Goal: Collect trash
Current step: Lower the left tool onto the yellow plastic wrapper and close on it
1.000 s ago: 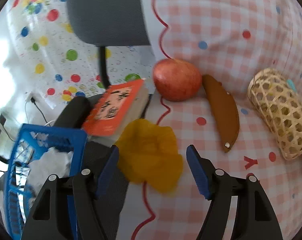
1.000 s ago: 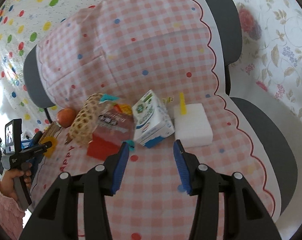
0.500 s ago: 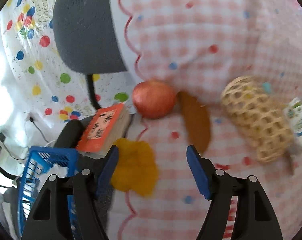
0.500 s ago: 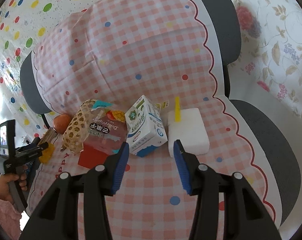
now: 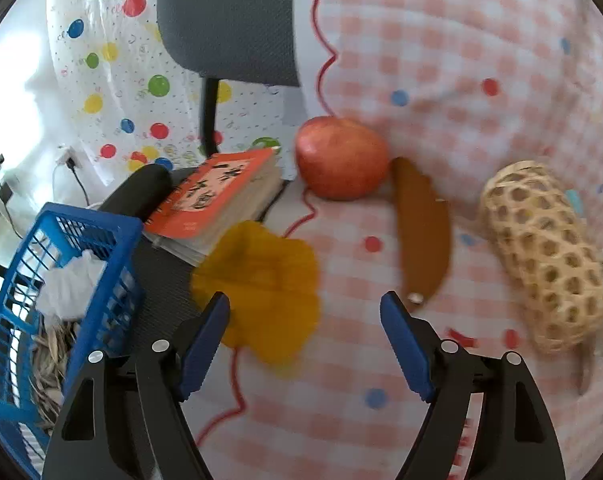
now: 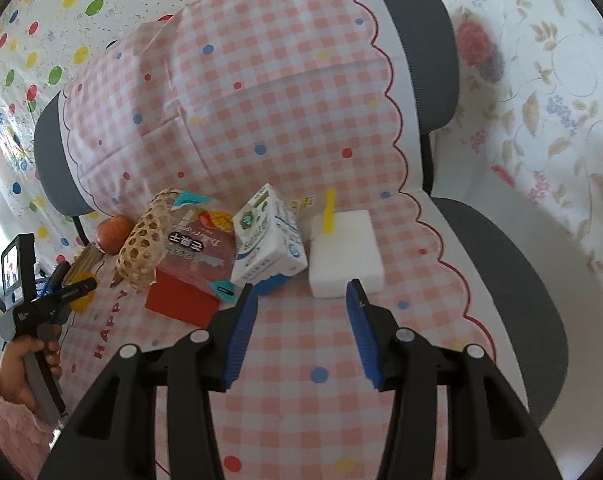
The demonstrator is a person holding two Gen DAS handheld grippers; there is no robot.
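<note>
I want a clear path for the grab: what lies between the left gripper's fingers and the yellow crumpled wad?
Nothing: in the left wrist view the open left gripper sits right at the yellow wad, whose near part already lies between the fingers.

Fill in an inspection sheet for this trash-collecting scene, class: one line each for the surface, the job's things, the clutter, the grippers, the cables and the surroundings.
Surface: pink checked cloth draped over a grey chair.
Job's things: yellow crumpled wrapper at the cloth's edge; blue basket beside it already holds white paper and dry husks.
Clutter: apple, brown sheath, woven bamboo tube, orange book, milk carton, white foam block, red snack packet.
Grippers: left gripper open, jaws just opening, over the wrapper; right gripper open, empty.
Cables: black cable by the wall.
Surroundings: polka-dot and floral sheets.
</note>
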